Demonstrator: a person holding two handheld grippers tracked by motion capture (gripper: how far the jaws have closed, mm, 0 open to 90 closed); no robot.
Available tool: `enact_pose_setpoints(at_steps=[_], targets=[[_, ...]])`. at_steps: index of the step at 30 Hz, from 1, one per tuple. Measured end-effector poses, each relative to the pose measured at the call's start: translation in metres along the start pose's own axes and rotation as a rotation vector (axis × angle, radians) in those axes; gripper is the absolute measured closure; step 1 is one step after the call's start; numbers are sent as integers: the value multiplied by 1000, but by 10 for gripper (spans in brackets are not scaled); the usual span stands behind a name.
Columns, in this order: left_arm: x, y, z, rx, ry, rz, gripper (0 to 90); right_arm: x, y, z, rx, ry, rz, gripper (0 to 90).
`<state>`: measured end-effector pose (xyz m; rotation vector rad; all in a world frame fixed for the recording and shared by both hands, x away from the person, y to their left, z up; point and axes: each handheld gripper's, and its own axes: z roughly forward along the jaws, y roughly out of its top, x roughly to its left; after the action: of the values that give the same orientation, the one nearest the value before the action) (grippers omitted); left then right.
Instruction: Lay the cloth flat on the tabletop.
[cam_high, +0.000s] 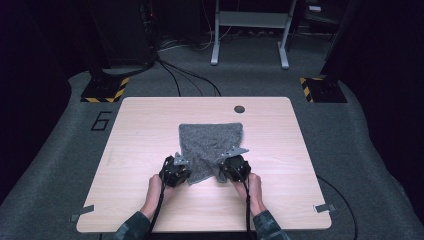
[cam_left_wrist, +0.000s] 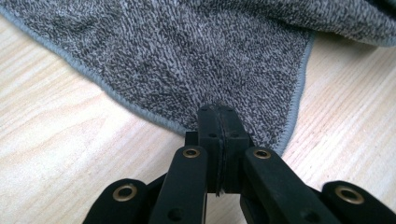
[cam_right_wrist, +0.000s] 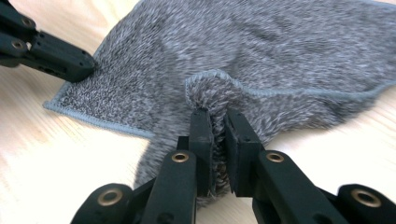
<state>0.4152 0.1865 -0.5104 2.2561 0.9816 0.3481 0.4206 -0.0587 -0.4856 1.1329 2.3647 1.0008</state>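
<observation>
A grey terry cloth lies on the light wooden table, a little crumpled at its near edge. My left gripper is at the cloth's near left edge; in the left gripper view the cloth spreads ahead and my left gripper has its jaws shut on the hemmed edge. My right gripper is at the near right edge. In the right gripper view my right gripper pinches a raised fold of the cloth between its pads. The left gripper's fingers touch the cloth at upper left there.
A small dark hole sits near the table's far edge. Beyond the table, on grey carpet, stand a white metal frame, black cables and yellow-black striped bases. The person's hands and patterned sleeves come in from the near edge.
</observation>
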Motion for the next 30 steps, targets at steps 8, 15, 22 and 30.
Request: enact_pose_setpoints(at_steps=[8, 15, 22, 30], targets=[[11, -3, -5, 24, -24, -3, 892, -23, -16, -22, -16, -38, 64, 792], [17, -7, -10, 37, -49, -10, 818, -40, -43, -37, -10, -75, 126, 668], [18, -10, -19, 23, -49, -36, 587, -43, -54, -63, -45, -83, 163, 496], [17, 2, -17, -10, 32, -60, 346, -46, -16, -55, -80, -101, 121, 397]])
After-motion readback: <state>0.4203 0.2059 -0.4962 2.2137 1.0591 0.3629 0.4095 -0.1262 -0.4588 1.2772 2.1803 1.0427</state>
